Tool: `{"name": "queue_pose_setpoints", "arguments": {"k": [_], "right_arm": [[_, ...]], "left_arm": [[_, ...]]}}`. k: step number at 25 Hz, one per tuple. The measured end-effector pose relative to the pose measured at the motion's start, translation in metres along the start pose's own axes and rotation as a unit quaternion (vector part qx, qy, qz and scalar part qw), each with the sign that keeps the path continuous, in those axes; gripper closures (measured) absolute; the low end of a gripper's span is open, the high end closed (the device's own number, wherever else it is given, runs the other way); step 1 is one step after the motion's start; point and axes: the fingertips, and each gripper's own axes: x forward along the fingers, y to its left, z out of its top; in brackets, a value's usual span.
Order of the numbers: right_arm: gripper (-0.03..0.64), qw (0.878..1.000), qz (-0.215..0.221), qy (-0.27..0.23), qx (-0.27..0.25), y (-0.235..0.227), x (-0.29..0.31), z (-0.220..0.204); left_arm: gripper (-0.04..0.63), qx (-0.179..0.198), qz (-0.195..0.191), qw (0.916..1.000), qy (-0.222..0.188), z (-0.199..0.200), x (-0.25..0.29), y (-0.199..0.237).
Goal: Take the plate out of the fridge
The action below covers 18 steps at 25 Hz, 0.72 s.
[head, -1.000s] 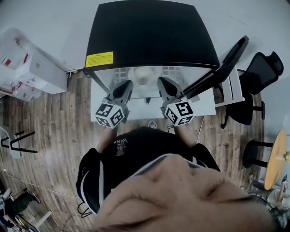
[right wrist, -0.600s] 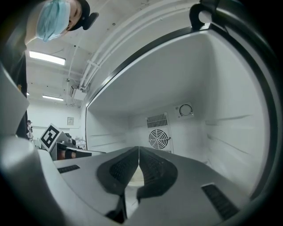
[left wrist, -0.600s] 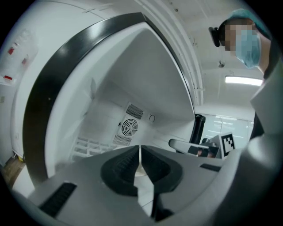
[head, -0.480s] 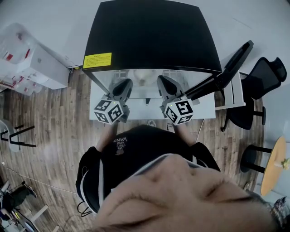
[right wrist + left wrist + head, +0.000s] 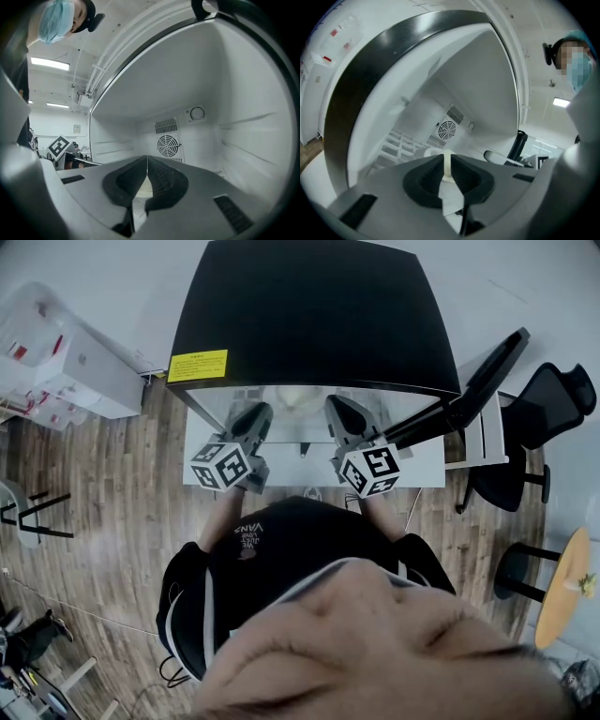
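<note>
Our left gripper edged slightly left since second ago, jaws all but closed, gripping nothing. Right gripper unmoved, jaws pressed together. Plate inside fridge, ahead between both.

Floor: brown wood planks
Chair: black — at right
Boxes: white — stacked at left
Table: round, wooden

Fridge top smooth black, its liner glossy white plastic; floor grained wood planks
</note>
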Motion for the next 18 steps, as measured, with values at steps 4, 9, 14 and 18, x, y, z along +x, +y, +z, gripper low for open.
{"name": "queue_pose_setpoints", "arguments": {"k": [4,9,14,18], "right_arm": [[0.604,1.0,0.002,0.0,0.001,-0.0012,0.0002,-0.0007],[0.604,1.0,0.004,0.001,0.002,-0.0012,-0.0001,-0.001],[0.604,1.0,0.005,0.001,0.004,-0.0009,0.001,-0.002],[0.604,1.0,0.006,0.002,0.006,-0.0006,0.0007,-0.0033]], "left_arm": [[0.575,-0.026,0.002,0.9997,0.0,-0.0031,0.0011,0.0021],[0.509,-0.059,0.0,0.9982,0.004,-0.0081,0.0017,0.004],[0.455,-0.093,0.0,0.9956,0.001,-0.0085,0.0012,0.0055],[0.43,-0.126,-0.006,0.9921,-0.004,-0.0087,0.0007,0.0037]]}}
